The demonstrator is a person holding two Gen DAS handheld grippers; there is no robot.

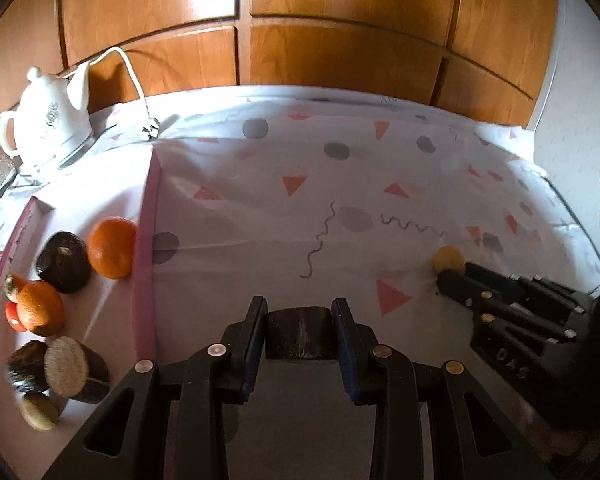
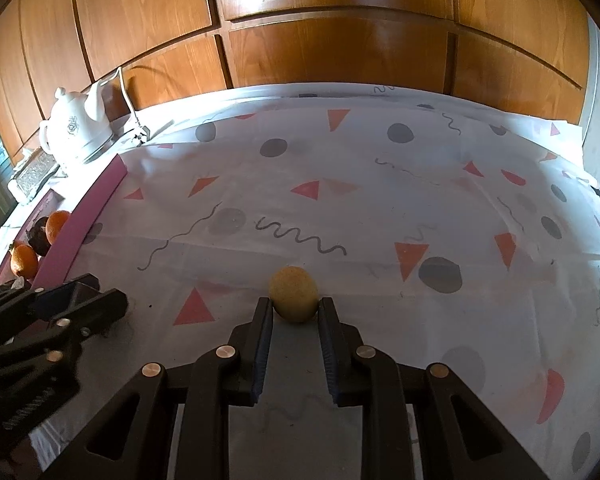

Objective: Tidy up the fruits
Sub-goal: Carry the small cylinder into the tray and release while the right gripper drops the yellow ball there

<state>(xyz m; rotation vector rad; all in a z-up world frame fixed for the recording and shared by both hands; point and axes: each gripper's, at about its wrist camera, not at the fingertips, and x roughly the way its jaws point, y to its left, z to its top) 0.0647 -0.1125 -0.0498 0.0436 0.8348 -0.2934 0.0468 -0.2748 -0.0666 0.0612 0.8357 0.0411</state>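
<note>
Currently the left gripper (image 1: 301,312) is clamped on a dark brown fruit piece (image 1: 300,332), with both pads pressed flat against its sides. The piece has a flat cut-looking top edge. It sits between the fingertips over the patterned tablecloth (image 1: 300,184).

Right gripper (image 2: 295,312) is closed as narrow as it goes around a small yellow fruit (image 2: 294,294). The fruit sits at the fingertips, its rounded sides against the inner pad faces. Whether its underside touches the cloth I cannot tell. In the left wrist view the same yellow fruit shows at the tip of the right gripper, well to the right of the dark piece.

Pink-rimmed tray (image 1: 147,240) lies at the left of the cloth. Contents seen from the left wrist:
- one orange (image 1: 112,248) just beside the rim
- a dark round fruit (image 1: 63,262) touching that orange
- a second orange (image 1: 40,308) nearer the camera, with something small and red (image 1: 11,314) behind it
- a dark log-shaped piece with a pale cut face (image 1: 66,366)
- a smaller pale-faced piece (image 1: 40,412) at the near end

White teapot-style kettle (image 1: 46,128) stands past the tray's far end, with its white cord (image 1: 134,76) running to a plug on the cloth. Wooden cabinet doors (image 1: 340,20) close off the back.

Both grippers are near each other over the cloth, the left one nearer the tray.
</note>
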